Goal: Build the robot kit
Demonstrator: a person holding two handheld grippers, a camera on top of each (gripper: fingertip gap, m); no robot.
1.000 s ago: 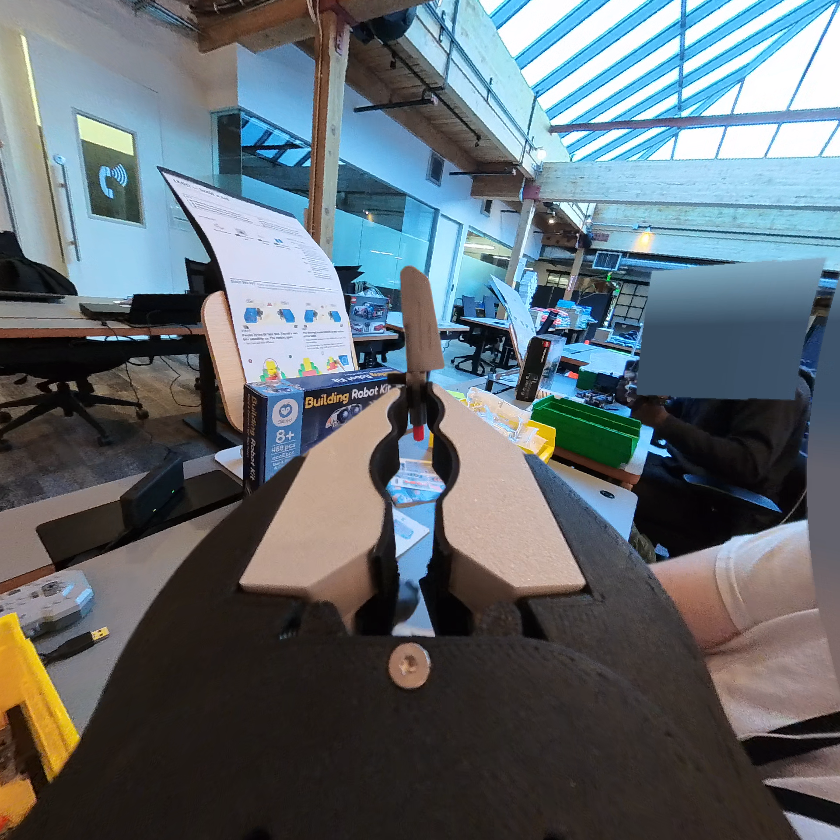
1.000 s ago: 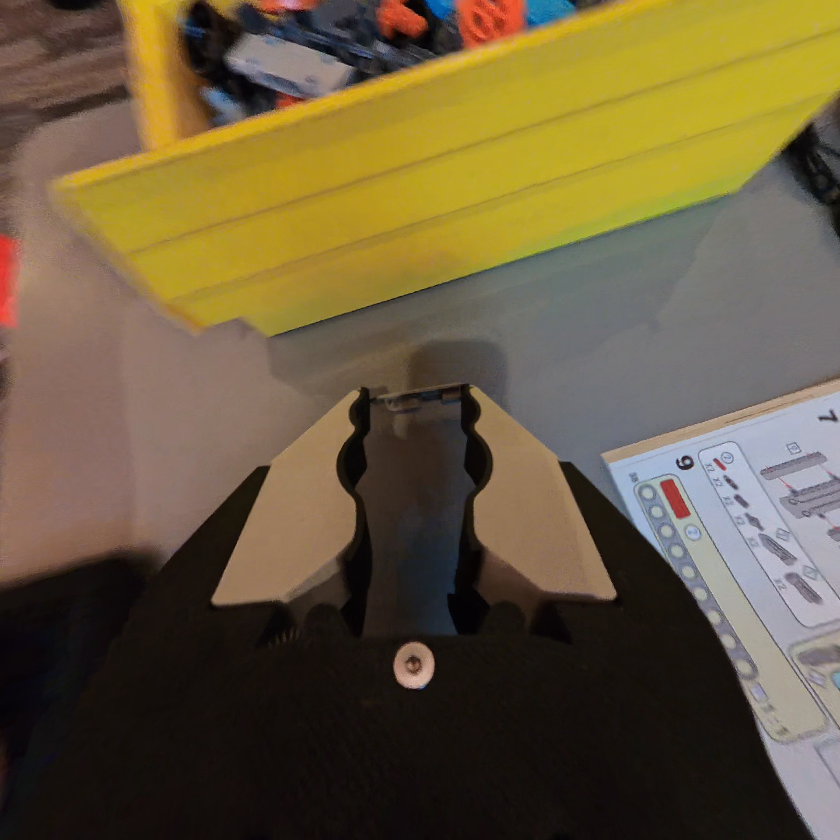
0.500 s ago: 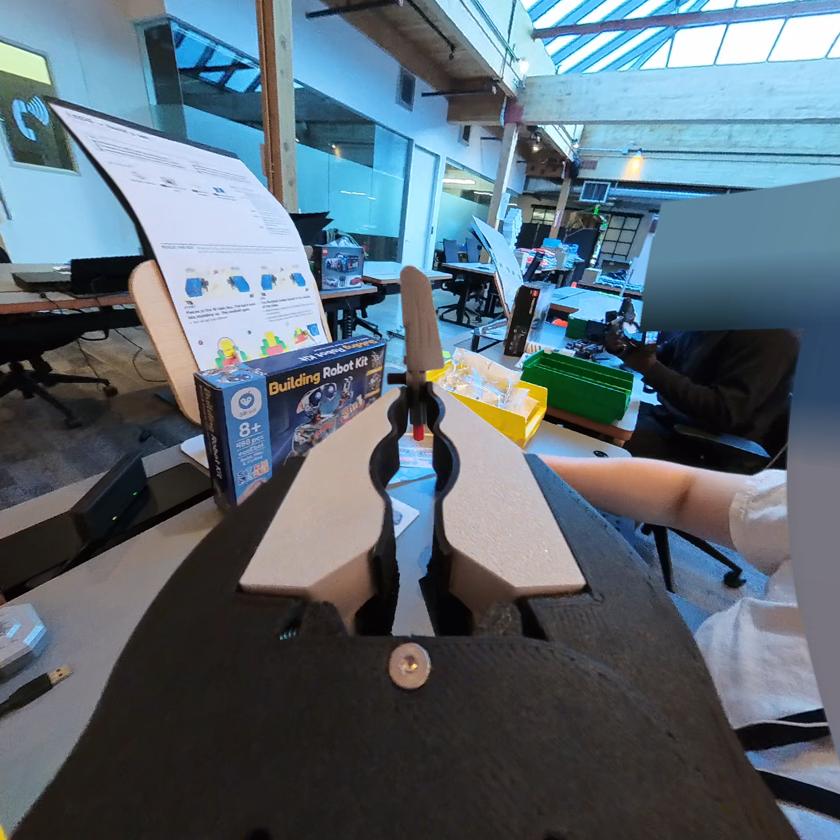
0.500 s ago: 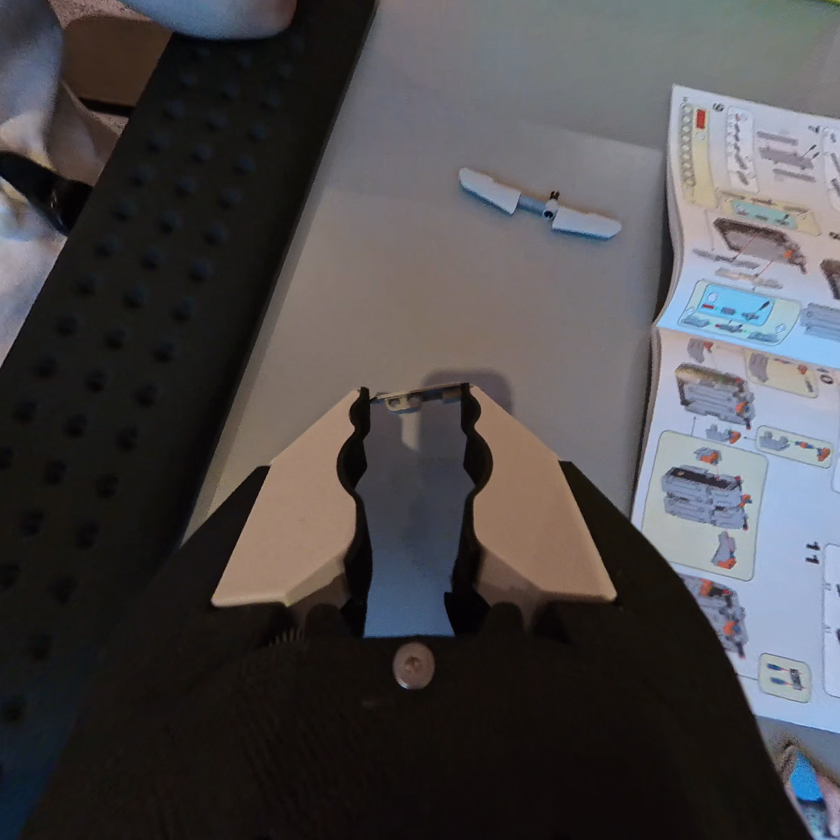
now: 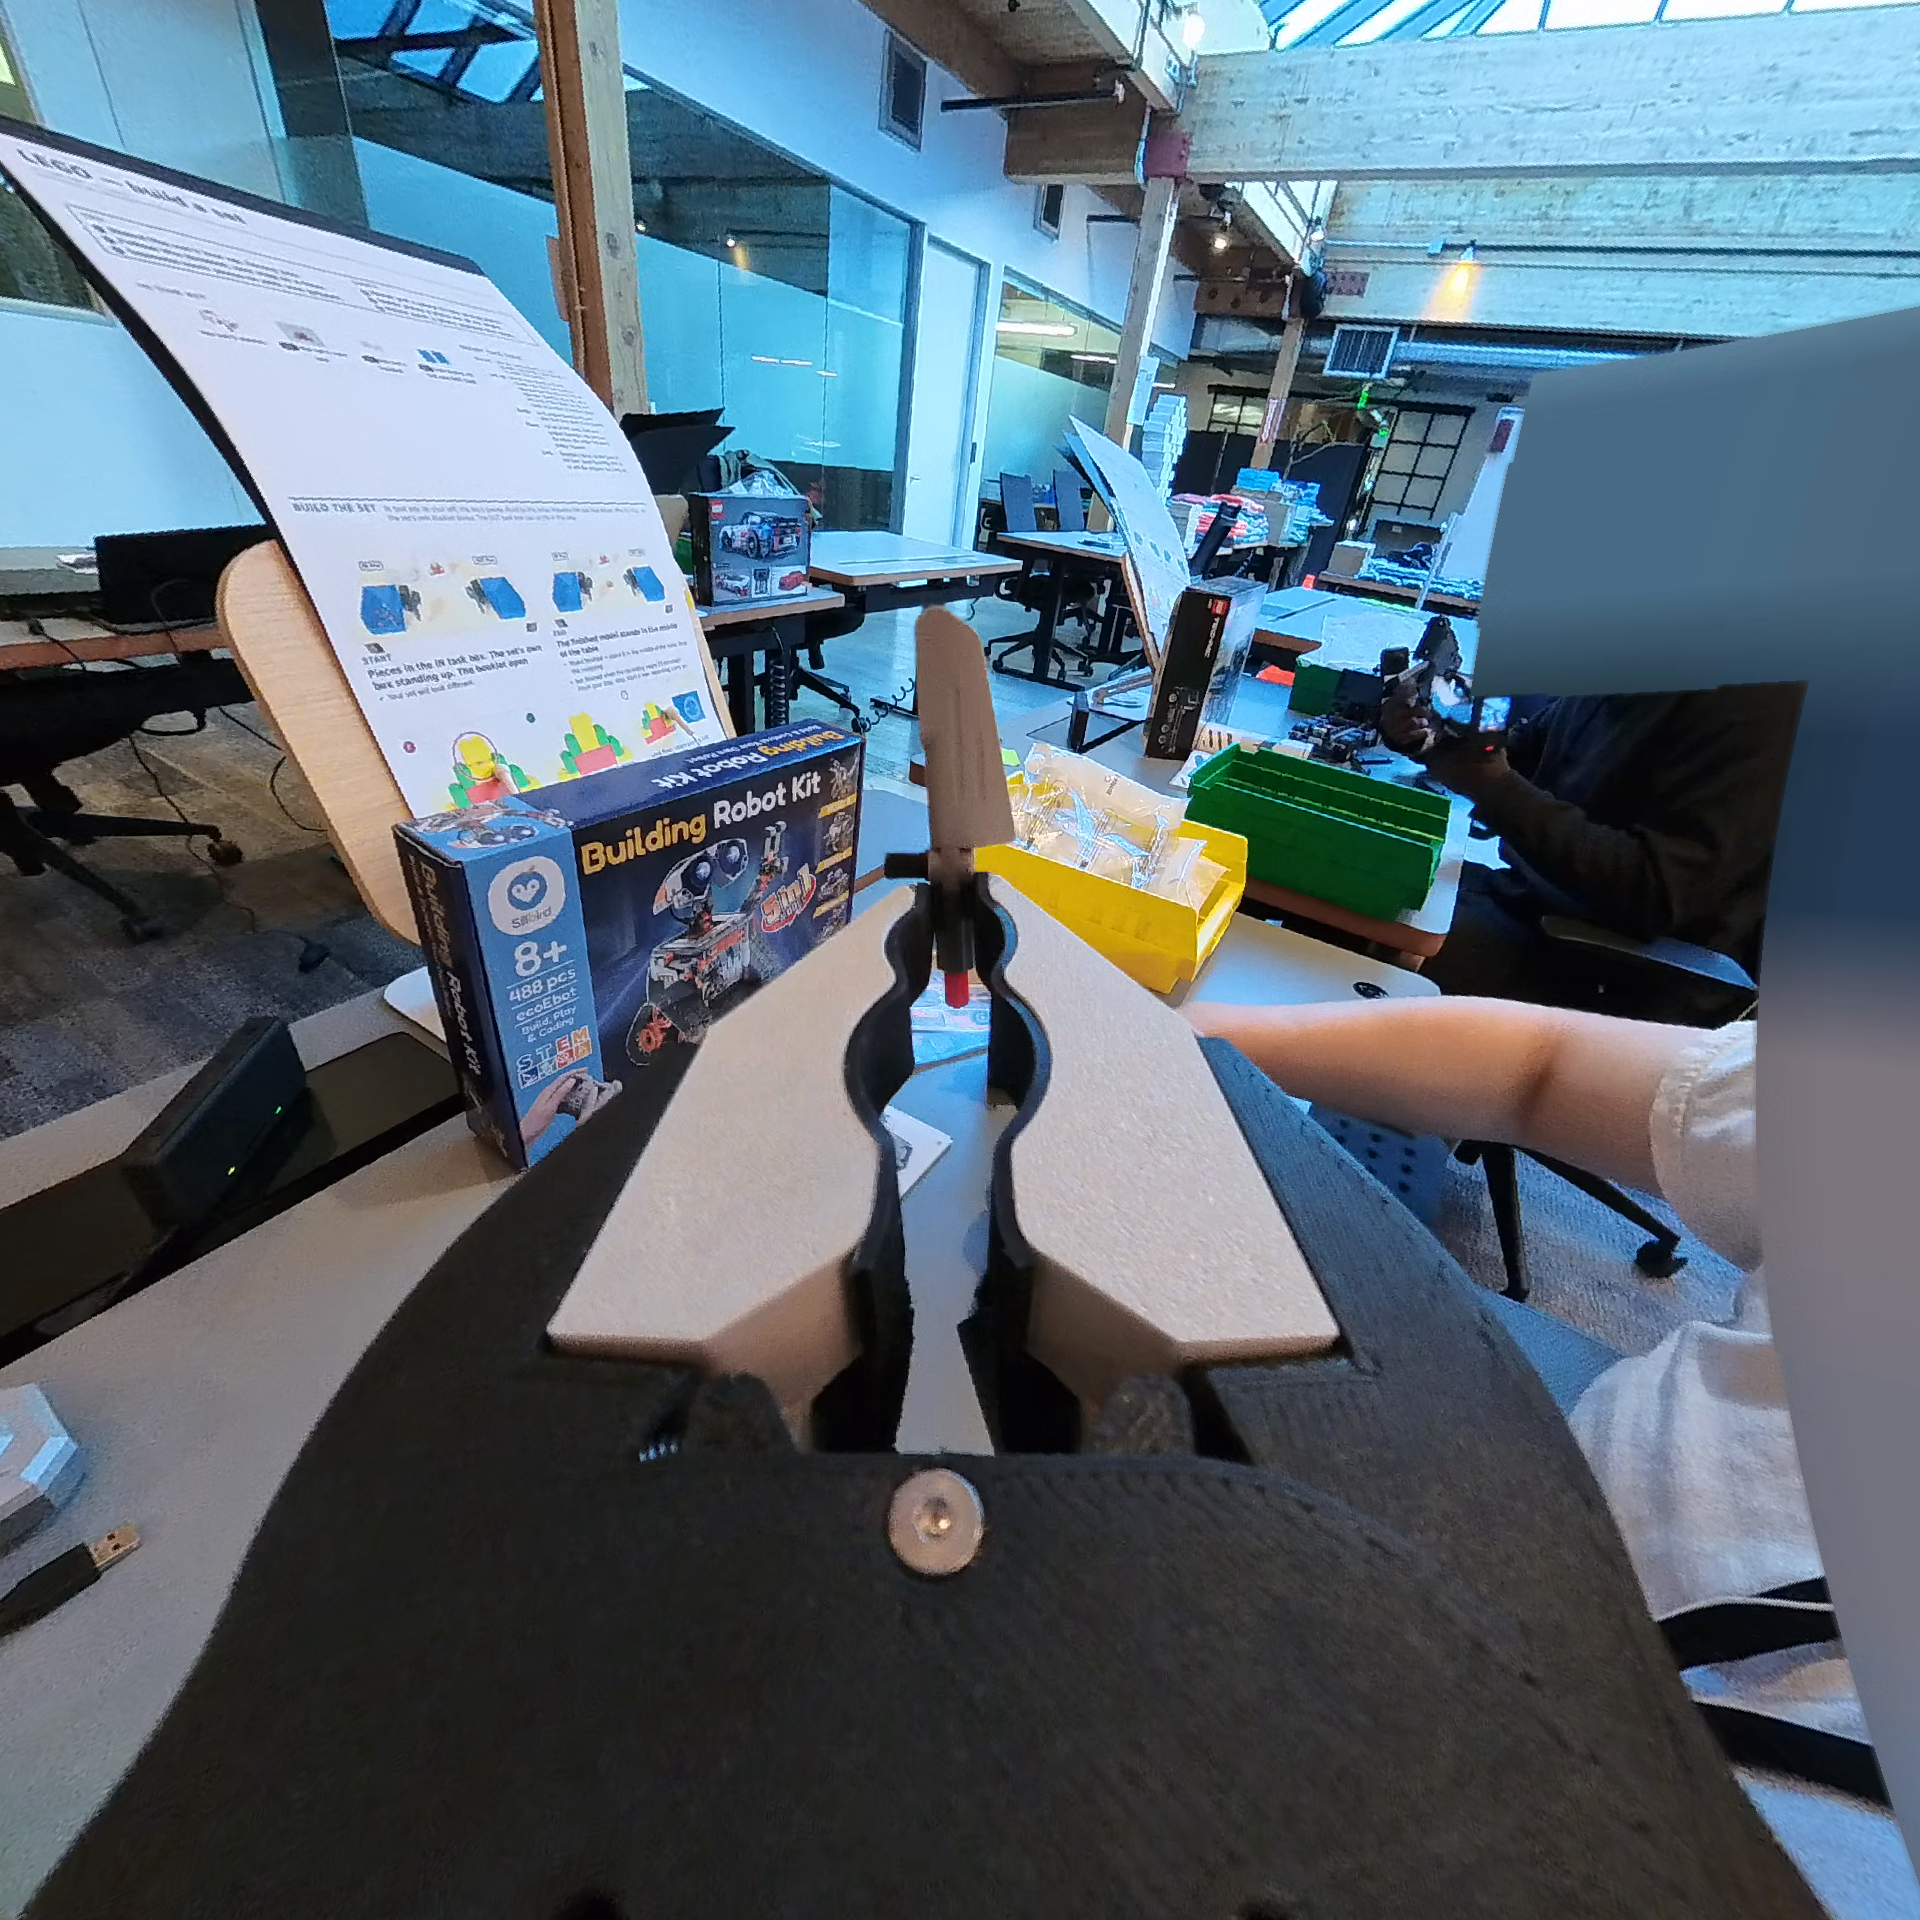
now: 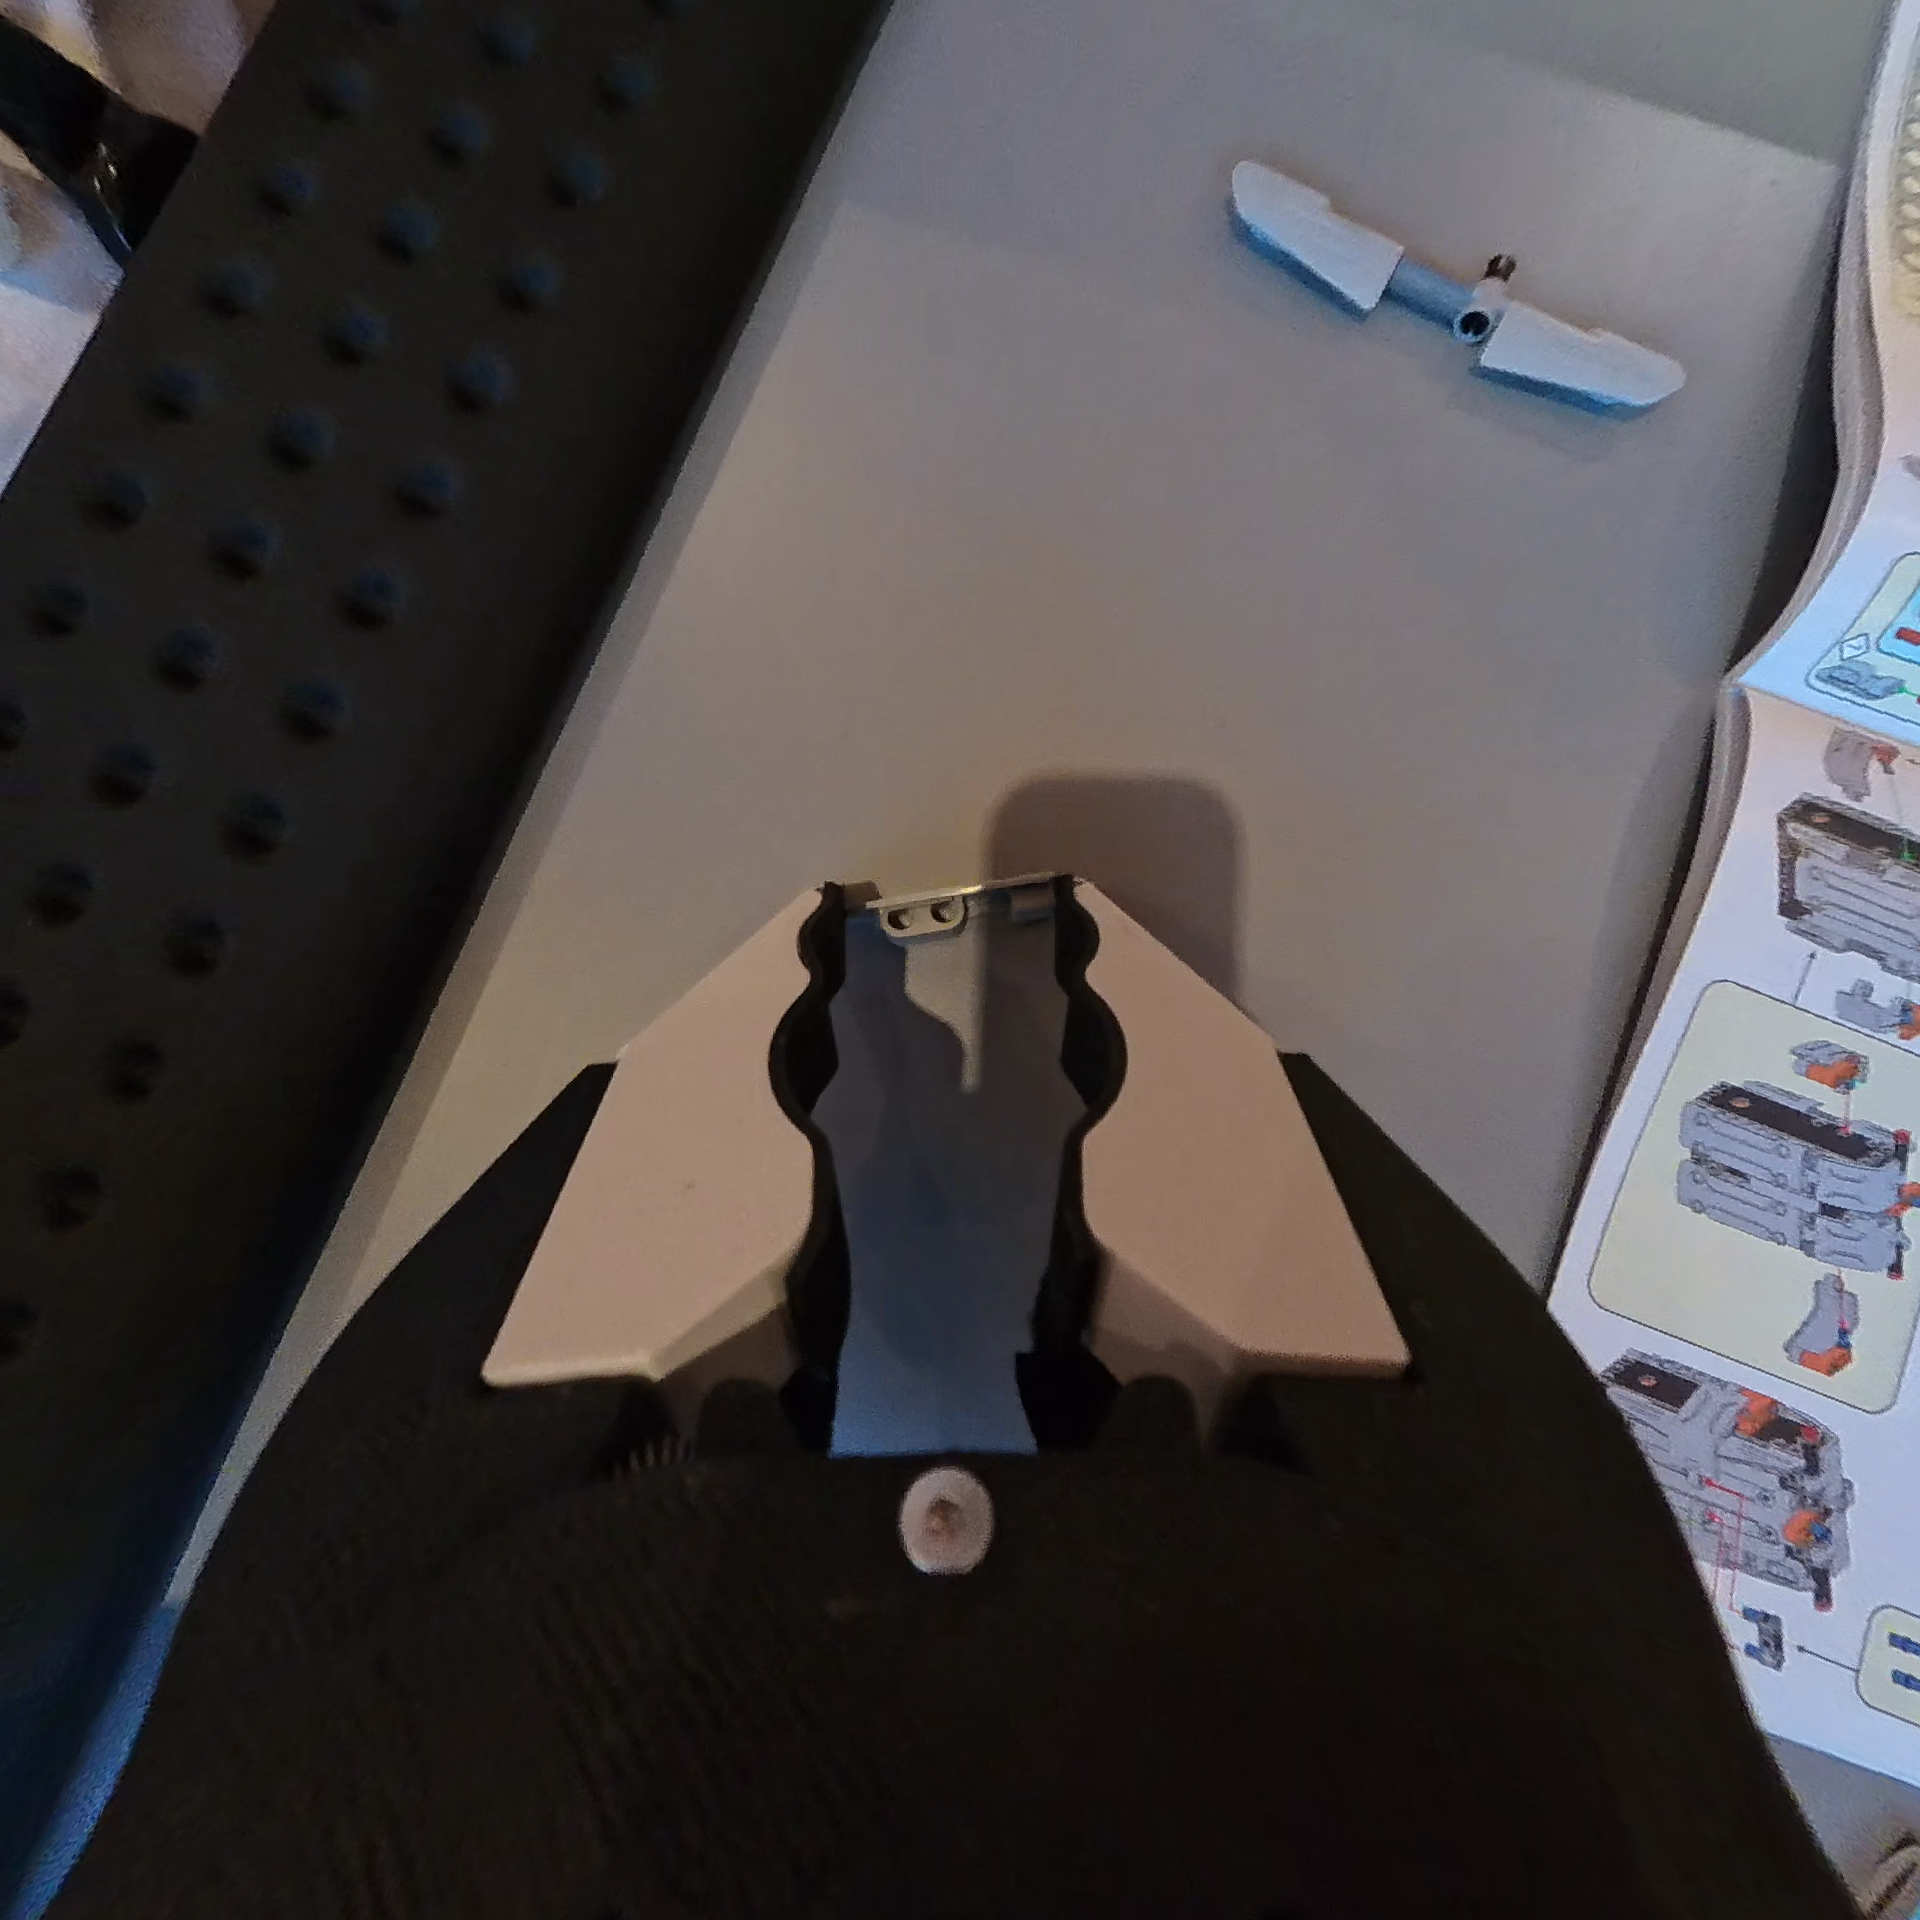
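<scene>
- Our left gripper is clamped on a grey blade piece, upright, long axis vertical.
- Our right gripper pinches a small grey plate crosswise above the bench; grey winged assembly lies ahead-right.

Grey worktop: blue kit box upright beside a yellow bin, green bin behind, instruction sheet on stand, booklet near black studded plate.
</scene>
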